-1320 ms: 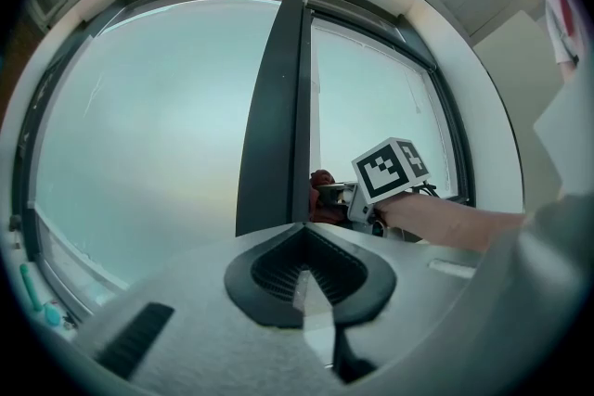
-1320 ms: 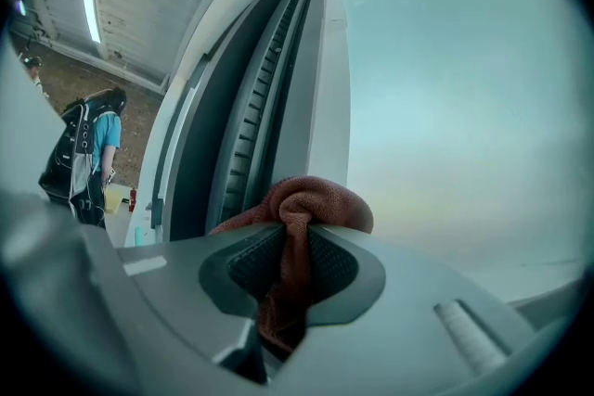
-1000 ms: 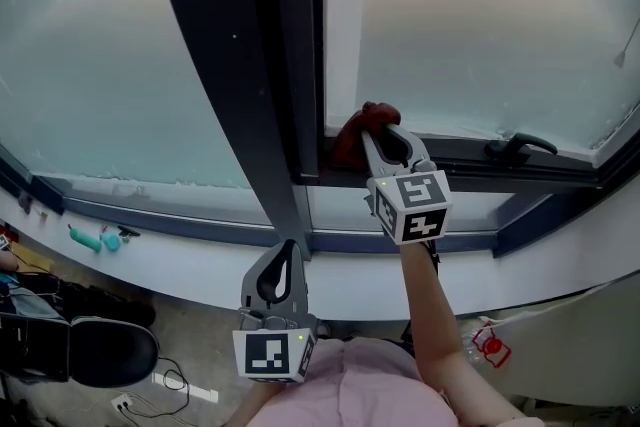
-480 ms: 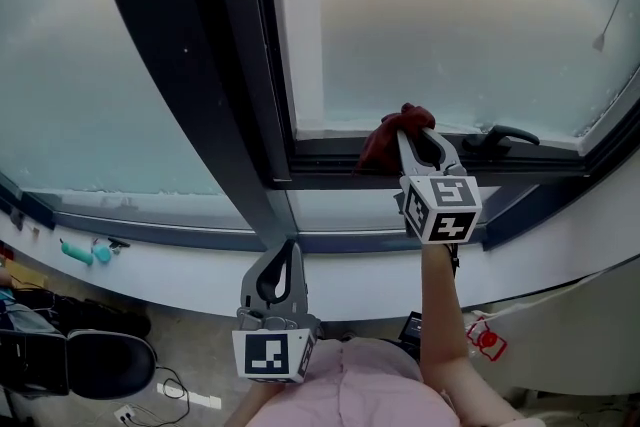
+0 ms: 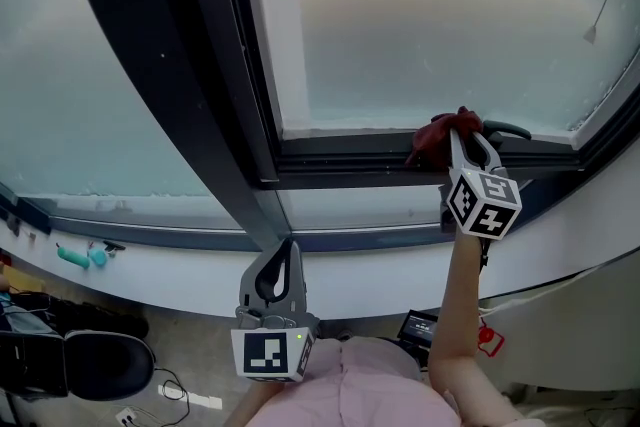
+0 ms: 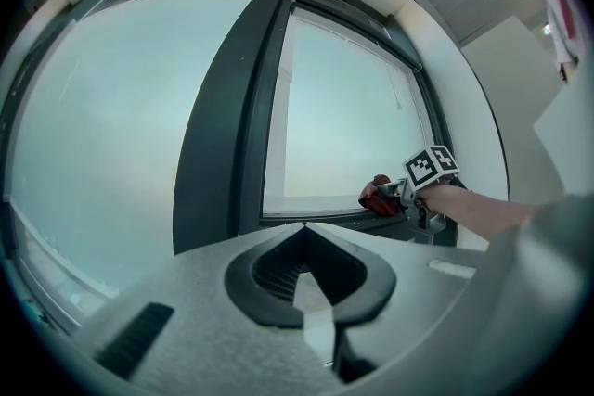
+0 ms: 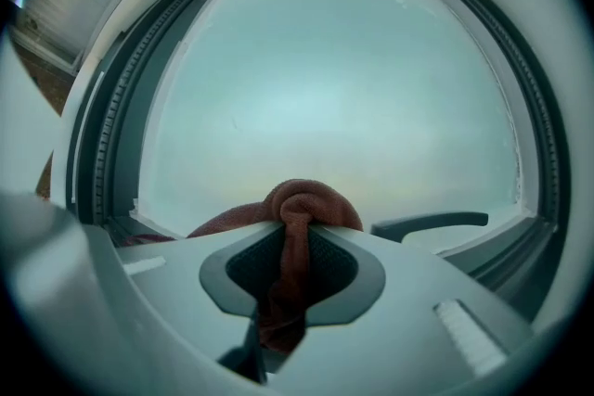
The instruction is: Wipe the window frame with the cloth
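Note:
My right gripper [image 5: 462, 129] is shut on a dark red cloth [image 5: 437, 136], pressing it onto the bottom rail of the dark window frame [image 5: 340, 155], right beside the window handle [image 5: 505, 131]. In the right gripper view the cloth [image 7: 299, 209] bunches out between the jaws, with the handle [image 7: 429, 223] just to its right. The left gripper [image 5: 283, 255] hangs low in front of the person's body, shut and empty, away from the frame. From the left gripper view the cloth [image 6: 377, 196] and the right gripper's marker cube [image 6: 430, 169] show in the distance.
A thick dark mullion [image 5: 190, 75] runs diagonally left of the sash. A pale sill [image 5: 340, 210] lies under the frame. Teal items [image 5: 80, 256] sit on the ledge at left. A black chair [image 5: 85, 365] and cables are on the floor below.
The right gripper has slid the cloth rightwards along the bottom rail, from near the mullion corner to beside the handle. The left gripper has stayed where it was.

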Demonstrator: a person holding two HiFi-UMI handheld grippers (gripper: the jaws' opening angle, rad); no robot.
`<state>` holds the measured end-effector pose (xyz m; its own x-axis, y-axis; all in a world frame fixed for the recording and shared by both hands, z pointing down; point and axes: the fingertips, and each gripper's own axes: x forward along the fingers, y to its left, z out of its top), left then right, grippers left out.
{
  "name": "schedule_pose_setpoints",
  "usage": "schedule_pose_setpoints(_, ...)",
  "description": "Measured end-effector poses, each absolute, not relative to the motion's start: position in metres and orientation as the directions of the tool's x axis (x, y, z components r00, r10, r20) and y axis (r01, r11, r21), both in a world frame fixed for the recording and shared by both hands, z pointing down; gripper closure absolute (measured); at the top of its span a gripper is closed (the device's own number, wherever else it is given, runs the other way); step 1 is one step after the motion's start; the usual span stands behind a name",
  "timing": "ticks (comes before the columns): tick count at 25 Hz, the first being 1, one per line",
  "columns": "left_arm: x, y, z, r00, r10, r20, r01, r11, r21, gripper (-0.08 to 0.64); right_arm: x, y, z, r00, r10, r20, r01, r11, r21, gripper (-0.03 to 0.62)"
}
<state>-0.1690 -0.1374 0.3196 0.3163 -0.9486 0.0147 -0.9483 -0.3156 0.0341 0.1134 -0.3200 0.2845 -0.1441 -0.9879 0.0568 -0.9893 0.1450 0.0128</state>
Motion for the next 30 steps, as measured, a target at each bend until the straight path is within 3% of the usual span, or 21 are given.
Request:
schedule_pose_setpoints(19,-0.183,-0.122,0.317,0.299,-0.954,0.011,-0.954,-0.299,0.034,0.563,0.095,-0.298,0.263,-0.153,-0.988,-0.028,-0.987,0.151,0.053,0.523)
schedule_pose_setpoints(30,-0.198,-0.108,0.315,0.291,-0.957,0.006,-0.956,-0.291,0.027,0.563,-0.015,-0.24,0.209,-0.365,-0.91,-0.194,-0.931,0.355,0.088,0.523)
